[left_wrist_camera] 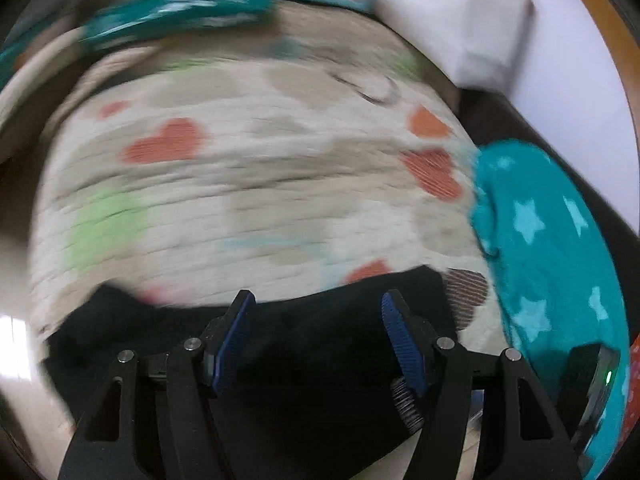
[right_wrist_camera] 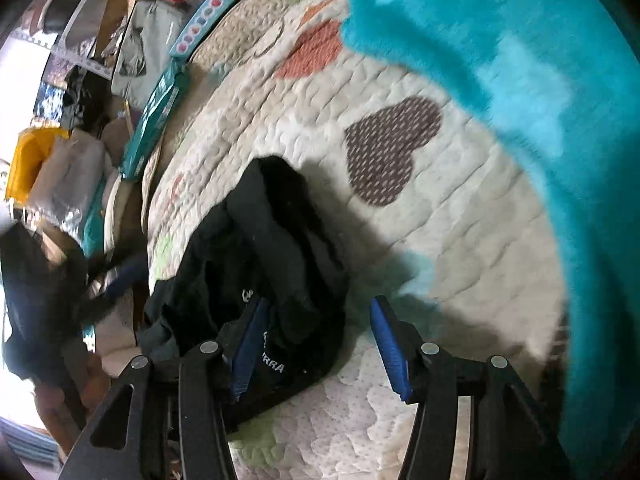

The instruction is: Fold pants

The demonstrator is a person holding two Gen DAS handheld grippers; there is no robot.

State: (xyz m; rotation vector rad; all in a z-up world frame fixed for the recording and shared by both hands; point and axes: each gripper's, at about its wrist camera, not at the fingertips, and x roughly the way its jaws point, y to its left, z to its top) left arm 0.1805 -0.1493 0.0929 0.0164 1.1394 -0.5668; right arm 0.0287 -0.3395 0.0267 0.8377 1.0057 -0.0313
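Observation:
The black pants (left_wrist_camera: 312, 344) lie on a cream quilt with coloured hearts (left_wrist_camera: 248, 184). In the left wrist view they fill the near edge under my left gripper (left_wrist_camera: 318, 306), which is open and empty, its blue pads spread over the cloth. In the right wrist view the pants (right_wrist_camera: 256, 256) lie bunched in a heap with white lettering near the waist. My right gripper (right_wrist_camera: 316, 312) is open, its left finger over the heap's near end and its right finger over bare quilt (right_wrist_camera: 460, 216).
A teal blanket with pale stars (left_wrist_camera: 548, 248) lies along the quilt's right side and fills the right of the right wrist view (right_wrist_camera: 520, 60). Teal boxes (left_wrist_camera: 180, 12) and white pillows (left_wrist_camera: 460, 8) sit at the far edge. Cluttered shelves and bags (right_wrist_camera: 72, 128) stand beyond the left edge.

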